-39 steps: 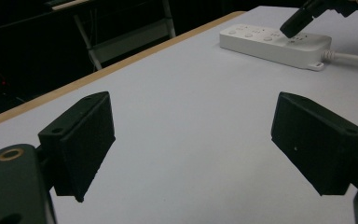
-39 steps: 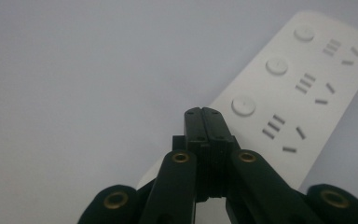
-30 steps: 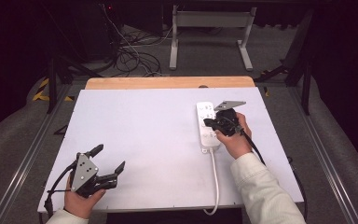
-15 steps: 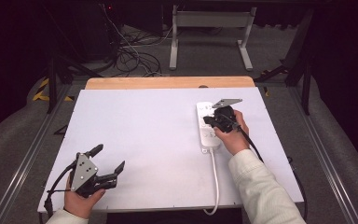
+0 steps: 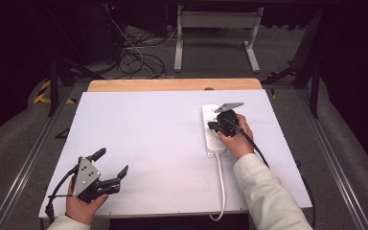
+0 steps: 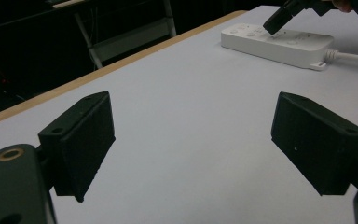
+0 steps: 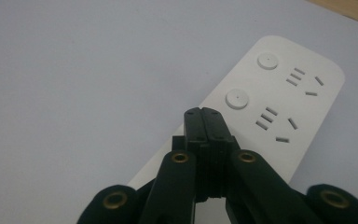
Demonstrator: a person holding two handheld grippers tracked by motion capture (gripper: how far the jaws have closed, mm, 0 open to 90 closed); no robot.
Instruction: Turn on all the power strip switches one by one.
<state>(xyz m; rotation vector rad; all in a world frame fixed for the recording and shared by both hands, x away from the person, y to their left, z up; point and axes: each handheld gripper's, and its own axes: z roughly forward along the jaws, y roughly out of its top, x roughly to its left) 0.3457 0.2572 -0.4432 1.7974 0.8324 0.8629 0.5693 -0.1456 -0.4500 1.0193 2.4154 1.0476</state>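
While poised over the near half of the white power strip [image 5: 214, 128], right gripper [image 7: 204, 116] clenched, both jaws pressed flat together with nothing between, tips just short of 1 of 2 round buttons [image 7: 237, 98]. Power strip lying flat near the right edge of the table [image 5: 139, 143], lengthwise toward the far edge, white cord [image 5: 222, 184] trailing off the near edge. Left gripper [image 5: 108, 165] released, jaws spread wide and empty, resting at the near left corner, well apart from the strip. Wooden strip [image 5: 172, 85] bordering the far edge.
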